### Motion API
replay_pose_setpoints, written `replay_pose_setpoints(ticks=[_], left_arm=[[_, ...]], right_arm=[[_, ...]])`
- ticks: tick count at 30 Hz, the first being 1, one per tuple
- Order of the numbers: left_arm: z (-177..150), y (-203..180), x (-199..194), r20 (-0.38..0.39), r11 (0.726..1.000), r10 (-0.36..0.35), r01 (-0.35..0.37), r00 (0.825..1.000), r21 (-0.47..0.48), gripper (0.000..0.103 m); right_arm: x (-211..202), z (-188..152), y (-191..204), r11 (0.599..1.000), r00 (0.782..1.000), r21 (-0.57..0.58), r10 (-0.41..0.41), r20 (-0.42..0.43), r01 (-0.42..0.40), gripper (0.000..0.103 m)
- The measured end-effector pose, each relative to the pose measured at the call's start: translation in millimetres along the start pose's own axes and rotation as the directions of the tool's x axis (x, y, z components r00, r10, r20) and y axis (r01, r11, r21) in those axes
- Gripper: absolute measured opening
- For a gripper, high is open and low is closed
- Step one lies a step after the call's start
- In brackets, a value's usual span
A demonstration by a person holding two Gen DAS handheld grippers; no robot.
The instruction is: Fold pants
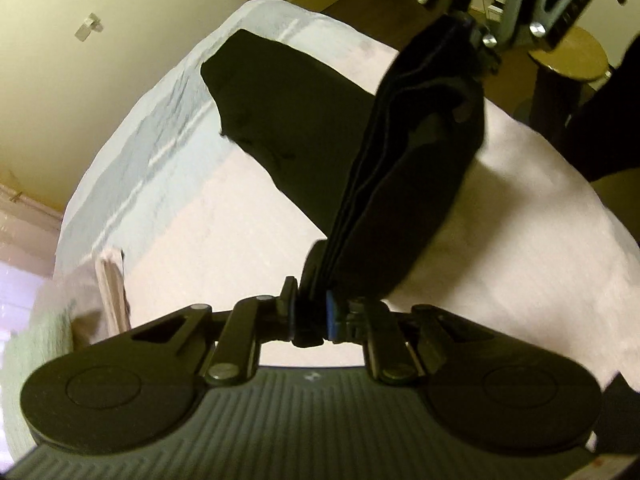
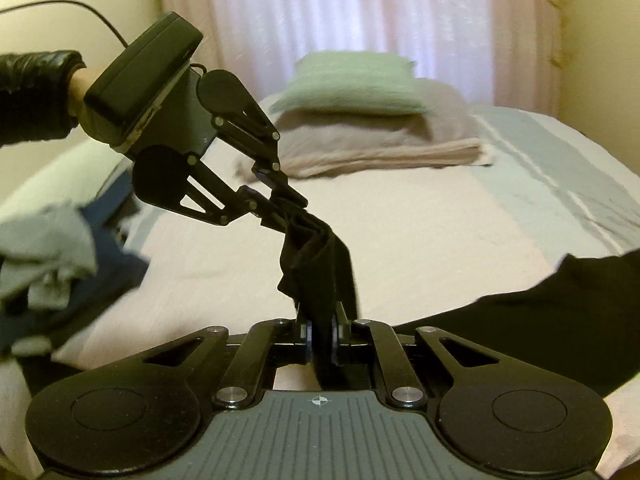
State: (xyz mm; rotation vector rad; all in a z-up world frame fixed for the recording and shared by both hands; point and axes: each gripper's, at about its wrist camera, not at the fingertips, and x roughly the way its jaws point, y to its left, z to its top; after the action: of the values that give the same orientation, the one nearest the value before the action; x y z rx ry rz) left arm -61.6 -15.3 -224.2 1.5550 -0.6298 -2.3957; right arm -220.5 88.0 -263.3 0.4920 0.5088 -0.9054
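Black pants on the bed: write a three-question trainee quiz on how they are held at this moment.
1. True or false: both the left claw and the right claw are shut on the black pants.
2. Where is the far end of the pants?
A. flat on the bed
B. on the floor
C. on the pillows
3. Fill in: seen from the right wrist view, the stretch of pants between the two claws is ____ off the bed.

Key
1. True: each claw pinches bunched fabric.
2. A
3. lifted
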Motion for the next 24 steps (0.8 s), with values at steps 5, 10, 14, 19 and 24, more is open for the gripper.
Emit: replay_pose_setpoints(ticks=[5, 10, 14, 19, 24], left_arm=[[74.3, 63.3, 42.3, -0.021, 0.998, -0.068, 0.068, 0.997, -0.007, 0.011], [150.1, 122.7, 128.0, -0.022, 0.985, -0.171, 0.171, 0.985, 0.000, 0.011], [204.8, 162.9, 204.0, -0.045, 0.967, -0.252, 0.253, 0.967, 0.013, 0.011], [247.9, 196.0, 283.2, -0.081, 0.939, -0.340, 0.342, 0.937, 0.016, 0.011], [263.3, 205.5, 367.1, -0.157, 0.909, -0.417, 0.416, 0.895, -0.037, 0.017]], right_arm=[[-6.7, 9.8, -109.4, 0.978, 0.999, 0.208, 0.020, 0.033, -0.027, 0.004], [-1.2, 8.7, -227.4, 0.920, 1.000, 0.392, 0.008, 0.029, -0.019, 0.004], [6.0, 2.0, -313.8, 0.857, 1.000, 0.515, -0.005, 0.027, -0.010, 0.004], [22.6, -18.8, -401.0, 0.774, 1.000, 0.633, -0.015, 0.001, 0.010, 0.004], [53.6, -52.1, -452.3, 0.676, 0.997, 0.734, -0.019, -0.072, 0.066, 0.006]])
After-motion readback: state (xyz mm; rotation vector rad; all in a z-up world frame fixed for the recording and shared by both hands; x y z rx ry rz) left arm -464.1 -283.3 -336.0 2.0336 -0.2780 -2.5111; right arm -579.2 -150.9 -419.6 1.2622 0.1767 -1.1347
